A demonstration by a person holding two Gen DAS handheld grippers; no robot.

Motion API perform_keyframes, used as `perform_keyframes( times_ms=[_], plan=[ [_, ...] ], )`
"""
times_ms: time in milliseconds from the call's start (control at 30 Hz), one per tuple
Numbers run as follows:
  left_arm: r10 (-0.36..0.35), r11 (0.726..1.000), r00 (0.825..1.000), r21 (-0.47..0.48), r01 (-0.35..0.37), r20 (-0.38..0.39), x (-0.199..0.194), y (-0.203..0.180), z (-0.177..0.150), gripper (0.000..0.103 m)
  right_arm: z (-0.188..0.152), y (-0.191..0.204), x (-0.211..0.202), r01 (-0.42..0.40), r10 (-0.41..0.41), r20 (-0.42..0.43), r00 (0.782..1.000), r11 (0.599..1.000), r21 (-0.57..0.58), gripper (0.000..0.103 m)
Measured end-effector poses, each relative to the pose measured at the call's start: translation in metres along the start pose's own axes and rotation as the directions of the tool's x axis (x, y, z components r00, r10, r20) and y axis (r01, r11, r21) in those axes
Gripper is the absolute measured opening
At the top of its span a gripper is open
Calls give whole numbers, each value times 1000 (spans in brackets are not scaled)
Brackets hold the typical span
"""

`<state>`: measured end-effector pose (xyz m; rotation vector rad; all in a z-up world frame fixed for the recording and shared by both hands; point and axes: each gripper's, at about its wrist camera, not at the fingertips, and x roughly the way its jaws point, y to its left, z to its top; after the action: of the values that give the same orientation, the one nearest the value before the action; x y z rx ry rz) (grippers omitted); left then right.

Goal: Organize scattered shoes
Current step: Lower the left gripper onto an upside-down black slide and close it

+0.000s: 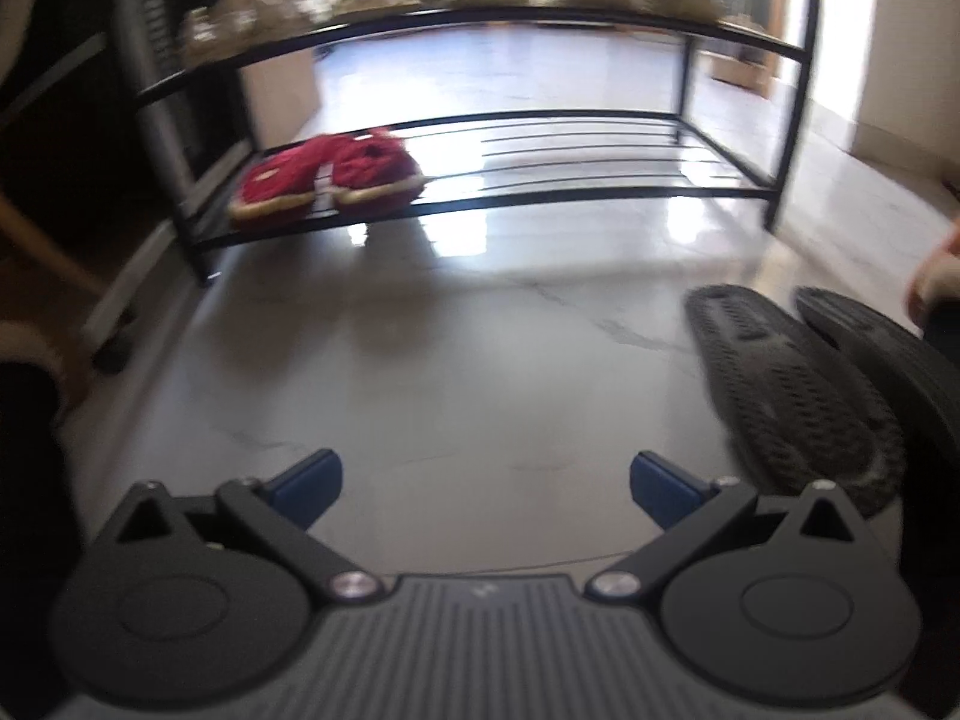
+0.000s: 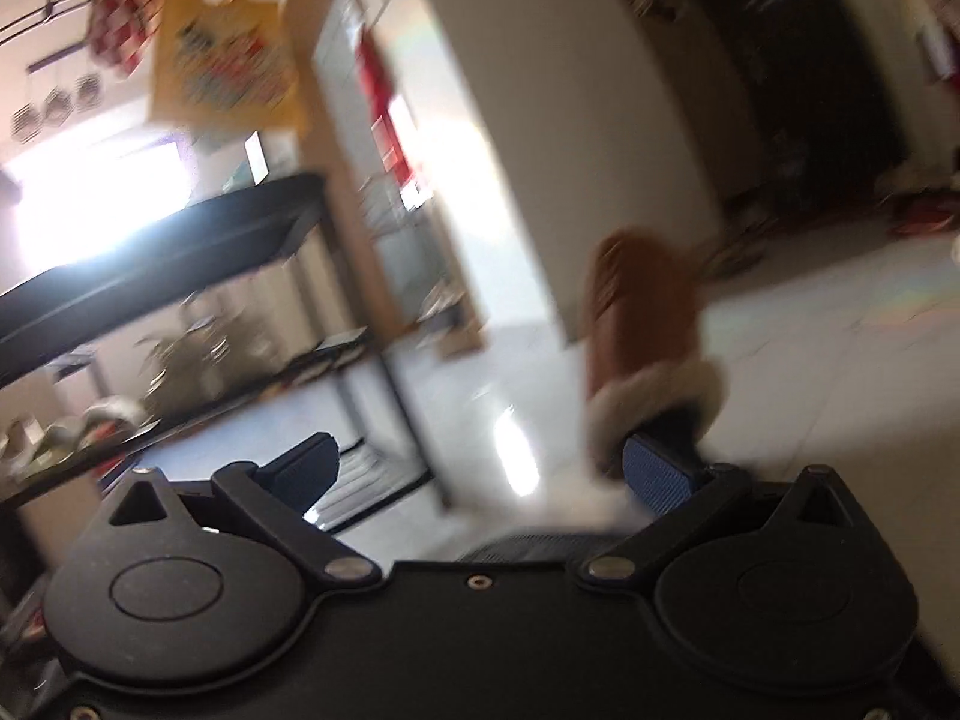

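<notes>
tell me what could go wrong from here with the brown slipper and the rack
1. The brown slipper seems to hang beside the right gripper's wide-open jaws, against one finger only; it could well drop.
2. The view is blurred by motion, so a swing toward the shoe rack may clip its black frame.
3. The left gripper hangs open and low over the floor near two upturned dark soles; it might knock them further astray.
</notes>
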<state>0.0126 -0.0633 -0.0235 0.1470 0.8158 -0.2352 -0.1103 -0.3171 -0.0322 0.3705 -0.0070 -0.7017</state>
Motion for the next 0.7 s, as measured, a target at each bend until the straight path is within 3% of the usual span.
perform_keyframes(
  times_ms=[133,267,467,700],
  plan=[
    [-77,994,997,82,74,31,9,-23,-6,103,-7,-16,14,67,-61,-67,996,994,81,103],
    [-155,975,985,169,142,69,17,-45,-12,103,-12,-15,17,56,-48,-98,994,995,87,103],
    [-214,951,975,240,194,63,25,-75,-18,103,-17,-17,23,48,-36,-123,992,994,94,103],
    [-243,912,968,354,206,62,26,-102,-32,103,-16,-25,28,62,-44,-132,990,988,139,103]
  ],
)
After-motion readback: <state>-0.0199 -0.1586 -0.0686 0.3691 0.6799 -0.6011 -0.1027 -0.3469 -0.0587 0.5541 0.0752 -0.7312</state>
